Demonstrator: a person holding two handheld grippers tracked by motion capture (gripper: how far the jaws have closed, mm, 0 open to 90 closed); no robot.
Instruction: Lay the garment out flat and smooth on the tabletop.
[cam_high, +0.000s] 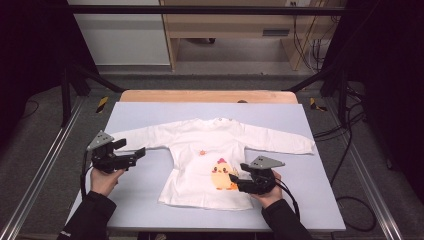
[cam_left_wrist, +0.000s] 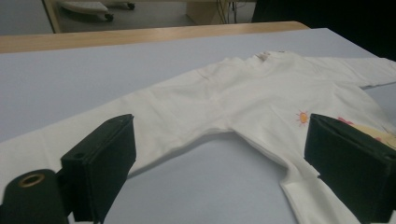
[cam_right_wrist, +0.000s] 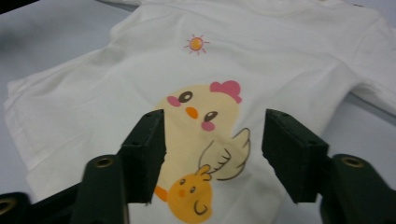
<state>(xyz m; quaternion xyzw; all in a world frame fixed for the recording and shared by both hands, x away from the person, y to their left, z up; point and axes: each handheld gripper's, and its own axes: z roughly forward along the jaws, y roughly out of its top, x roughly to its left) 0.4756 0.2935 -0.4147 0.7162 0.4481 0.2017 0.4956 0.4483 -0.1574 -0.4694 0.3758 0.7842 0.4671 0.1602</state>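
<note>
My left claw (cam_high: 136, 153) gapes wide beside the shirt's (cam_high: 200, 137) sleeve, my right claw (cam_high: 235, 178) hovers open over its chick print (cam_right_wrist: 201, 140), both holding nothing, on the desk (cam_high: 150, 112).

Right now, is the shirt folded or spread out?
Spread flat: the shirt lies face up on the table, both sleeves stretched outward, chick print showing.

The shirt (cam_high: 210, 160) is laid flat at the table's (cam_high: 150, 112) centre; the left gripper (cam_high: 131, 151) is held at nine o'clock, the right gripper (cam_high: 235, 178) at five.
</note>
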